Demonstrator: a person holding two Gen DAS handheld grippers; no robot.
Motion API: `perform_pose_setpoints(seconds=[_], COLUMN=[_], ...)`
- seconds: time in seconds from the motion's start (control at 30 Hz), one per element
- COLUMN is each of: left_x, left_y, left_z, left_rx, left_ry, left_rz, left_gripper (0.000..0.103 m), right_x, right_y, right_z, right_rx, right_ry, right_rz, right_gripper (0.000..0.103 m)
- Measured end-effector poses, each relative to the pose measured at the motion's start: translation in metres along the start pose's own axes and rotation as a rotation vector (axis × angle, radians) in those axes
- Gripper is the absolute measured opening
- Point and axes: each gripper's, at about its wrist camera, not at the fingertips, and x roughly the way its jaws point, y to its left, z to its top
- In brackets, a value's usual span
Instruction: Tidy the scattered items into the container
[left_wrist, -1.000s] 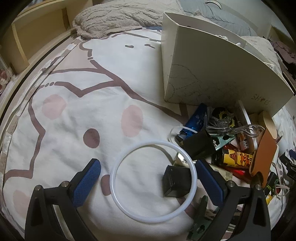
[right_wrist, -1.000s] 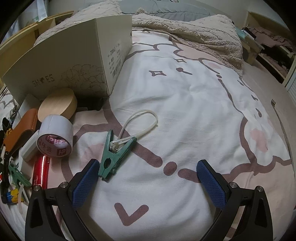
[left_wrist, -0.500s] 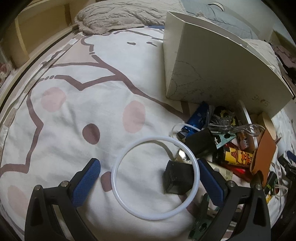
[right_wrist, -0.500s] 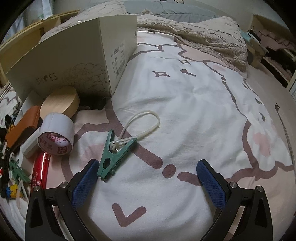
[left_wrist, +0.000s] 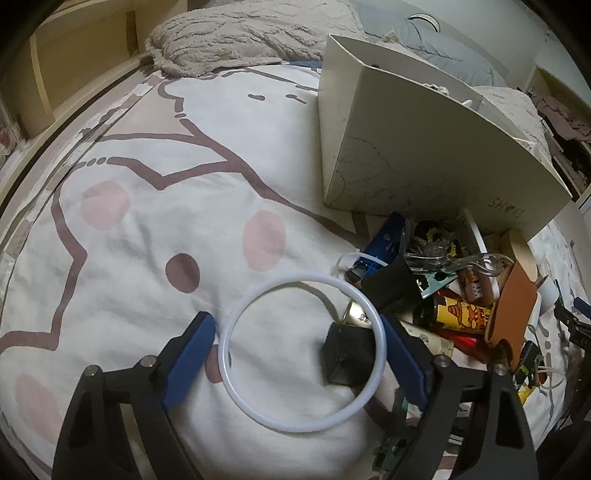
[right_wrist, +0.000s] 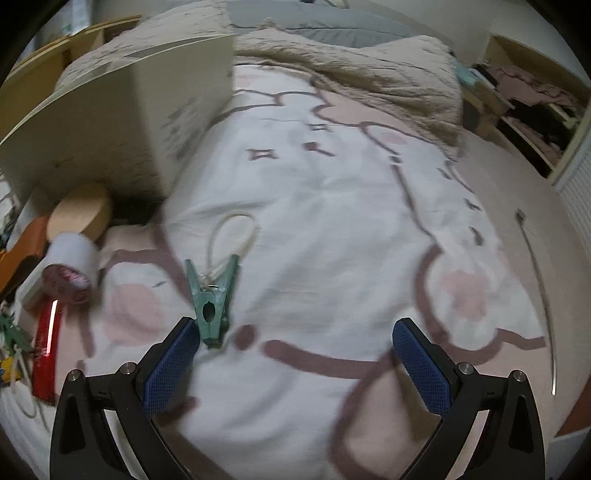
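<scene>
A: On the printed bedsheet (left_wrist: 155, 229), our left gripper (left_wrist: 299, 349), jaws spread, brackets the white ring (left_wrist: 306, 424); shoe box (left_wrist: 424, 155) at one o'clock.

B: Squeeze evenly. Our right gripper (right_wrist: 299, 363), spread wide, holds nothing; green clip (right_wrist: 214, 302) at ten o'clock.

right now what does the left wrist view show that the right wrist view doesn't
Only the left wrist view shows the white ring lying on the bedspread between the open left claw's pads, a black block overlapping its rim, a blue item and a yellow printed tube.

Only the right wrist view shows the green clothespin with its white loop near the open right claw, a tape roll and a zip tie.

Both show the cream box and a tan leather item.
</scene>
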Motion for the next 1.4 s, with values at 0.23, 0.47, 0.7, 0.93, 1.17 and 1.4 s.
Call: perform_pose_setpoints(seconds=[0.23, 0.47, 0.7, 0.93, 1.17, 1.4], left_x=[-0.004, -0.017, -0.024, -0.019, -0.006, 0.002], left_y=[-0.001, 0.001, 0.006, 0.021, 0.04, 0.047], left_z=[0.002, 0.008, 0.015, 0.019, 0.019, 0.018], left_rx=[-0.027, -0.044, -0.031, -0.071, -0.135, -0.193], left_ry=[-0.024, -0.084, -0.153, -0.149, -0.105, -0.078], left_rz=[-0.032, -0.027, 0.028, 0.084, 0.127, 0.107], left_gripper=[0.084, 0.084, 0.084, 0.084, 0.084, 0.084], right_x=[0.006, -0.003, -0.017, -0.005, 0.006, 0.016], right_y=[-0.032, -0.037, -0.021, -0.002, 0.002, 0.004], right_z=[0.002, 0.004, 0.009, 0.009, 0.008, 0.008], right_rx=[0.113, 0.135, 0.165, 0.227, 0.323, 0.326], right_ry=[0.0, -0.025, -0.096, -0.054, -0.041, -0.01], right_rz=[-0.093, -0.086, 0.009, 0.052, 0.014, -0.098], right_gripper=[0.103, 0.103, 0.103, 0.103, 0.103, 0.103])
